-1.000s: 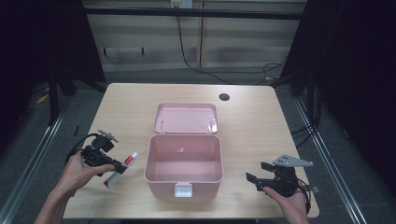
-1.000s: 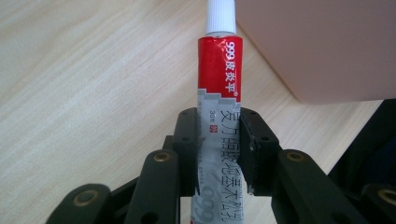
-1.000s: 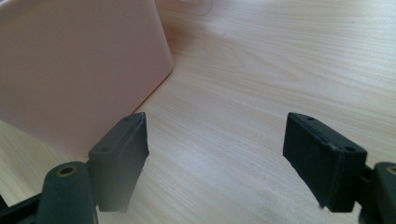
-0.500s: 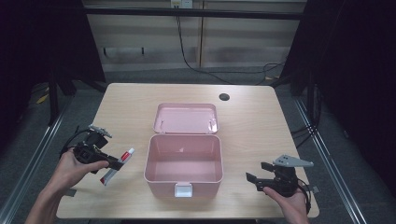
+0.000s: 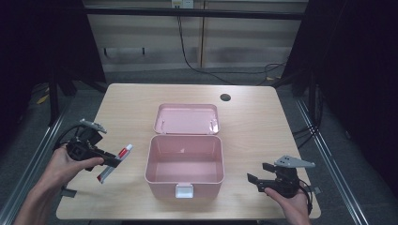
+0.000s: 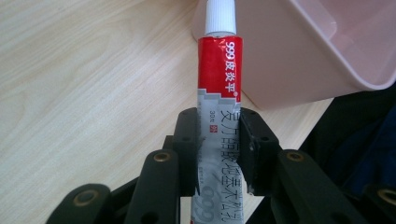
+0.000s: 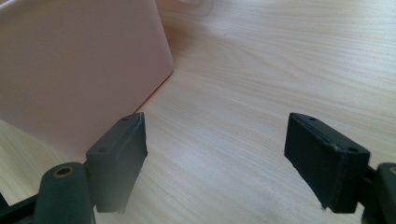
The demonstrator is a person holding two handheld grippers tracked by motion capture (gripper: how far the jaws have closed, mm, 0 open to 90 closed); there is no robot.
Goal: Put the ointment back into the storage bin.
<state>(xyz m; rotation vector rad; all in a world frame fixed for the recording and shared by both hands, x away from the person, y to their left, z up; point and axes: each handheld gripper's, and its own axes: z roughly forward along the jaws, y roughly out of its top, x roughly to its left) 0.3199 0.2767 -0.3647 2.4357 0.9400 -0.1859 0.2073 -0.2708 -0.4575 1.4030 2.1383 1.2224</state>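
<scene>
Table (image 5: 131, 101), light wood grain, with one round dark hole (image 5: 225, 97) near its far right corner. Behind it I see a pale wall panel (image 5: 244, 33) and black cables (image 5: 187, 56) trailing over the grey floor (image 5: 141, 77).

Tube (image 5: 114, 161) in left claw (image 5: 109, 160)

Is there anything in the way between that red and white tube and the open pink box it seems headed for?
Nothing visible. The left gripper holds the tube above the table, just left of the pink box. The box's lid is folded back, its inside looks empty, and only the near wall lies between them. The right gripper waits open on the box's other side.
</scene>
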